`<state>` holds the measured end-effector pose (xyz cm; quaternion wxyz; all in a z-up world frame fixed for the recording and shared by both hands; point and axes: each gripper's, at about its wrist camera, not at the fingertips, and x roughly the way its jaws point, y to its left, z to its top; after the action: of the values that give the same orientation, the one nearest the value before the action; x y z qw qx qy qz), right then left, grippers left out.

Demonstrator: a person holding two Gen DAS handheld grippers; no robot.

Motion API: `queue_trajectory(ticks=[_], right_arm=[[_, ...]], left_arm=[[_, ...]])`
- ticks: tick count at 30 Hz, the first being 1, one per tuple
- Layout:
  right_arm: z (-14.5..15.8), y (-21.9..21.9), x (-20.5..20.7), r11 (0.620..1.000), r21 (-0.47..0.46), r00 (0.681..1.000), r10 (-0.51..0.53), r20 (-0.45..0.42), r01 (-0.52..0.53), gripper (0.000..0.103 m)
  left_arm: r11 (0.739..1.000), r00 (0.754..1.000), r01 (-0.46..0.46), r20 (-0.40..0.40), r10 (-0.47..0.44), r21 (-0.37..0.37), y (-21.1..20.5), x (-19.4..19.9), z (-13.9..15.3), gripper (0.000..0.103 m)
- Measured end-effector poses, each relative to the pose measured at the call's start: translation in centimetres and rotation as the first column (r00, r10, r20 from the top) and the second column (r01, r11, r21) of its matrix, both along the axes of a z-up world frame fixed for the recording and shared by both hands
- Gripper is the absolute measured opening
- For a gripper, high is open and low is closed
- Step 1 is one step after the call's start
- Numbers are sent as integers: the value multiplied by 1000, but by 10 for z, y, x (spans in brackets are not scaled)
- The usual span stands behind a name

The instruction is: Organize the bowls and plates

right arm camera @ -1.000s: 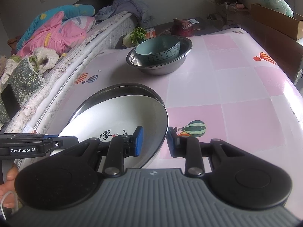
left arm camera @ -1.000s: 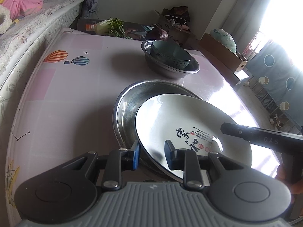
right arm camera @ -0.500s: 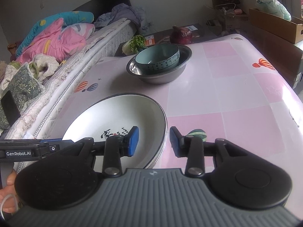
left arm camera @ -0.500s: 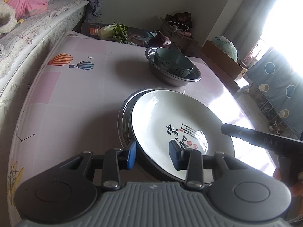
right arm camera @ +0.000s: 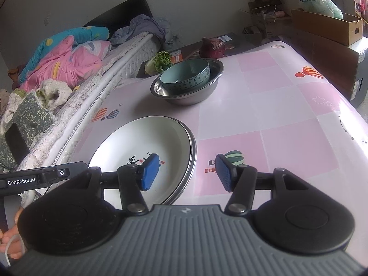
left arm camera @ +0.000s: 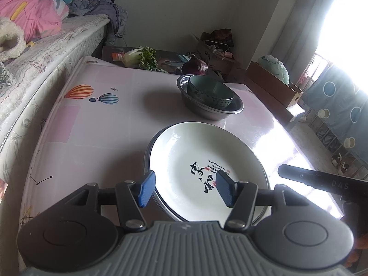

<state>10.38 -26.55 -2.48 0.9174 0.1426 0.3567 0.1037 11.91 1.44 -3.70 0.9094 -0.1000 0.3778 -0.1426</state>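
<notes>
Opening on either side of the white plate, the left hand-held gripper and right hand-held gripper grip nothing; it rests in a steel dish on the tabletop. Farther back, a teal bowl sits inside a steel basin.

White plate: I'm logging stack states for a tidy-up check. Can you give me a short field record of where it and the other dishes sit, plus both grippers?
white plate: nested flat in a metal plate, whose rim shows around it
green bowl: sits inside the steel basin, farther back on the table
table: pink checked cover with balloon prints
left gripper: jaws opening, astride the white plate's near rim, pads clear of it
right gripper: jaws opening, astride the plates' rim, pads clear
held items: none
</notes>
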Motion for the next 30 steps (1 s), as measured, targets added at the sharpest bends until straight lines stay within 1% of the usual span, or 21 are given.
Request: queue_trajectory(ticks=[2,3,4,6,7,8,10,11,12,16,21,24,27,30], right_arm=[[2,-2,-1,1000,9,1000,-1,-16,1,64],[3,-3,-2,1000,7,1000,1,-18,0,69],[7,-2,-2,1000,-4,1000,1,-15,-1,72],[13,0,-4,999,-36,1000,-3,0,3,84],[17,2,-5,999,-53,1000,-7,9,7,85],[20,3,-6,998,-66,1000,-8,17,9,89],[27,5,-8,995,-97,1000,-12,28,14,94],[30,7,-9,993,-113,999,-14,33,17,100],[32,8,-10,991,-129,999,-15,39,20,102],[40,12,-14,980,-194,999,-23,49,32,102],[48,14,-20,961,-268,996,-58,68,74,102],[50,12,-23,950,-295,993,-78,84,100,102],[51,11,-24,936,-322,989,-124,81,144,102],[50,10,-26,922,-347,984,-150,95,174,102]], left_arm=[[1000,1000,-6,-2,6,-1,0,-1,-1,63],[1000,1000,-7,-4,7,-1,0,-1,-2,64],[1000,1000,-8,-6,8,-1,0,-1,-2,64],[1000,1000,-14,-8,14,-3,2,-1,-3,66],[1000,1000,-18,-8,18,-4,3,-1,-3,68],[1000,1000,-21,-8,21,-5,4,-1,-3,69],[1000,1000,-30,-8,30,-8,7,-1,-3,70],[999,999,-32,-10,32,-9,8,-1,-3,70],[999,999,-36,-13,36,-11,10,-1,-4,71],[998,998,-52,-25,52,-18,16,1,-5,76],[998,997,-64,-46,63,-16,20,4,-9,77],[998,996,-65,-61,64,-7,20,6,-12,78],[998,995,-66,-70,66,-2,19,7,-14,79],[998,995,-64,-75,64,4,19,8,-15,80]])
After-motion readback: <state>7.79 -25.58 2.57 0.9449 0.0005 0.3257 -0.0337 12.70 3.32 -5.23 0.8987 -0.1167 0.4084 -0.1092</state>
